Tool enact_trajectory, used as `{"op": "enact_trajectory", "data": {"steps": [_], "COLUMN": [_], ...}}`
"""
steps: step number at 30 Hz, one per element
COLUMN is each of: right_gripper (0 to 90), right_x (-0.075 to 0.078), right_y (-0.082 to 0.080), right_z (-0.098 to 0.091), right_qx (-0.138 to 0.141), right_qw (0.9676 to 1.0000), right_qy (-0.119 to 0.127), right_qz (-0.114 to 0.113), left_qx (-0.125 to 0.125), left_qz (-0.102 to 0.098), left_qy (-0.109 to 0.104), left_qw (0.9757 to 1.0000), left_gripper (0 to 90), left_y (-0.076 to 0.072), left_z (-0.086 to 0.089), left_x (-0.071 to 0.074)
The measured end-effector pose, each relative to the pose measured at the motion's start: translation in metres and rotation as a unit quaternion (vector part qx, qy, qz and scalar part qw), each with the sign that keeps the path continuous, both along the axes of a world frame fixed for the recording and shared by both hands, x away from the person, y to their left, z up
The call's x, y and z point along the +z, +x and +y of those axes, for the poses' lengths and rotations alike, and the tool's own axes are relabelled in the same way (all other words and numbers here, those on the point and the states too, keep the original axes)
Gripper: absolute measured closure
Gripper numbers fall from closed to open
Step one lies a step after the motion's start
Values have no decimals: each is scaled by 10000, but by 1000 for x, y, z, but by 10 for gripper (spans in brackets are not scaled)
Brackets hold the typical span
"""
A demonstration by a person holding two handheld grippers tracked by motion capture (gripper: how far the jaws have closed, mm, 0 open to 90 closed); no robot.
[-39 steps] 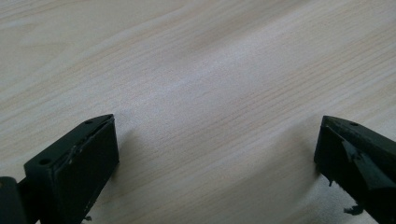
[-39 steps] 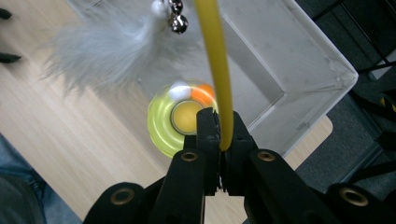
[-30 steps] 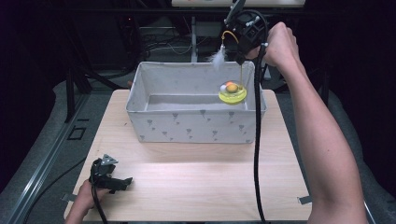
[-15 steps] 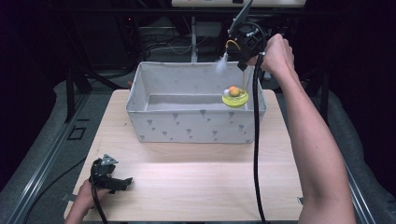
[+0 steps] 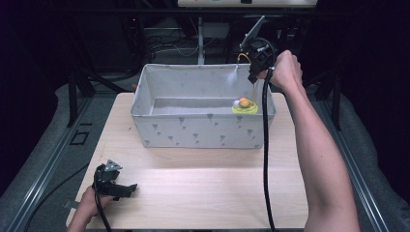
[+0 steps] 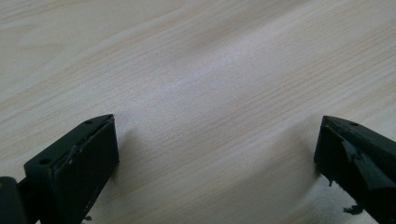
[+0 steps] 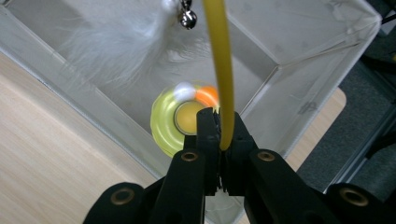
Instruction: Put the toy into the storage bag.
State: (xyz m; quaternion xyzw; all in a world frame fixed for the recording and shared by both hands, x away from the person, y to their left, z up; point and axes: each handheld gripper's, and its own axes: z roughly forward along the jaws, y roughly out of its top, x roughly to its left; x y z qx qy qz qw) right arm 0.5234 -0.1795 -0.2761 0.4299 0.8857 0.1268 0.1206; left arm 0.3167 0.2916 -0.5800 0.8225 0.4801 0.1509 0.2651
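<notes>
Over the fabric bin [image 5: 203, 130], the right gripper [image 7: 220, 128] pinches the cat toy's yellow wand [image 7: 219, 65]; its round base [image 5: 244, 107] already sits inside, release pending. Left gripper [image 5: 126, 187] rests open-jawed on the table [image 5: 203, 183].

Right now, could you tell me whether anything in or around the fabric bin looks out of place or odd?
Nothing stands out. The fabric bin sits upright on the table, and the right tongs grip the toy's yellow wand above its round base inside the bin.
</notes>
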Motion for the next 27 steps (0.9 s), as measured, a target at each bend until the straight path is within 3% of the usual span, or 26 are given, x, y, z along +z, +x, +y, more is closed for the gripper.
{"op": "enact_trajectory", "data": {"steps": [13,27], "right_gripper": [877,878], "right_x": [-36,-57], "right_y": [-1,-5], "right_z": [-9,-14], "right_qx": [30,71], "right_qw": [9998,9991], "right_qy": [-20,-56], "right_qz": [213,421], "left_qx": [-6,-6], "left_qz": [-1,-1], "left_qy": [1,0], "left_qw": [10000,10000], "left_gripper": [0,0], "left_y": [0,0], "left_z": [0,0], "left_x": [0,0]}}
